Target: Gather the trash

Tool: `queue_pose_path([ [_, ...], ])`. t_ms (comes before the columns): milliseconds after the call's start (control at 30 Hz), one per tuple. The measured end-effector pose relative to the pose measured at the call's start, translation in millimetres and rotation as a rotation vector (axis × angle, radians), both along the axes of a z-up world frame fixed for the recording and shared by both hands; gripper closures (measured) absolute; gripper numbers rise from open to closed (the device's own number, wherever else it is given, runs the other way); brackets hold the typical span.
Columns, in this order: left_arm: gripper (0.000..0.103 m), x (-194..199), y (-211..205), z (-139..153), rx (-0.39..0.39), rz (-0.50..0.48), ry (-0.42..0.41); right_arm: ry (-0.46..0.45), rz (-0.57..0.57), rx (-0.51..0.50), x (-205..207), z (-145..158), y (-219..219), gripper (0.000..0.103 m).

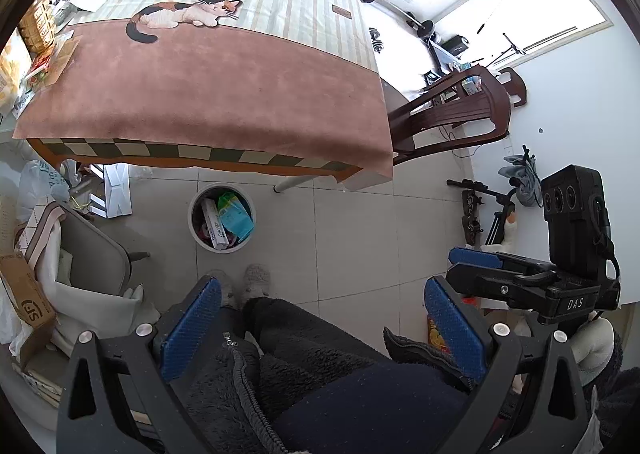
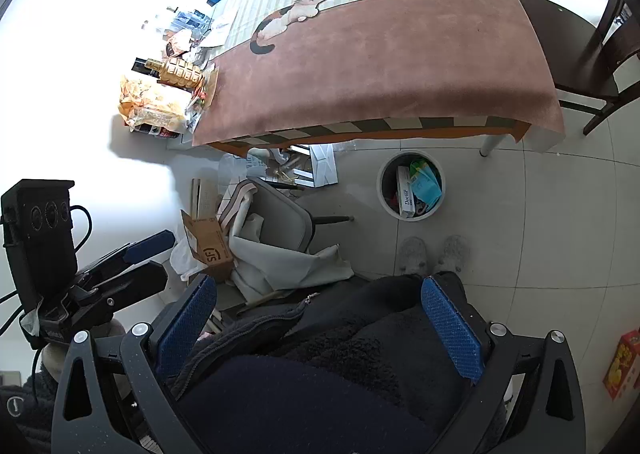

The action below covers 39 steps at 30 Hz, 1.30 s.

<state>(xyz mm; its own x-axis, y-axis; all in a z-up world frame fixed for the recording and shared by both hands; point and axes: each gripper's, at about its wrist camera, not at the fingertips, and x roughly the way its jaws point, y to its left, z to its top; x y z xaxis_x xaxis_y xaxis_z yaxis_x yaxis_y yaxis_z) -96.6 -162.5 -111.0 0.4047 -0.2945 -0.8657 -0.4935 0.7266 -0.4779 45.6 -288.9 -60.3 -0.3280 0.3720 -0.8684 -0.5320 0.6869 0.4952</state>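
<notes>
1. Blue-padded and spread wide, the left gripper (image 1: 322, 330) is held low over the person's dark fleece-clad lap (image 1: 320, 366), with nothing between its pads.
2. In the left wrist view the right gripper (image 1: 460, 268) shows sideways at the right edge; "DAS" is printed on its black body.
3. Seen from its own camera, the right gripper (image 2: 320, 326) hangs over the same lap, its jaws parted and empty.
4. On the tiled floor, just past the worktop (image 2: 380, 66) edge, stands a white round bin (image 2: 411, 185).
5. Inside it lie a white box (image 2: 405, 196) reading "Doctor" and a teal packet (image 2: 428, 184).
6. At the left, a cardboard box (image 2: 208, 248) bears the "SF" logo.
</notes>
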Motion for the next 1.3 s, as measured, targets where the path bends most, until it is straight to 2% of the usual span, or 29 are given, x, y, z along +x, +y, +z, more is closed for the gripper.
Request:
queue_pose_path([
  [1300, 0.0, 3.5, 0.6, 3.0, 0.002, 0.016, -0.008, 0.007, -0.008, 0.003, 0.6, 2.4, -9.5, 0.0],
])
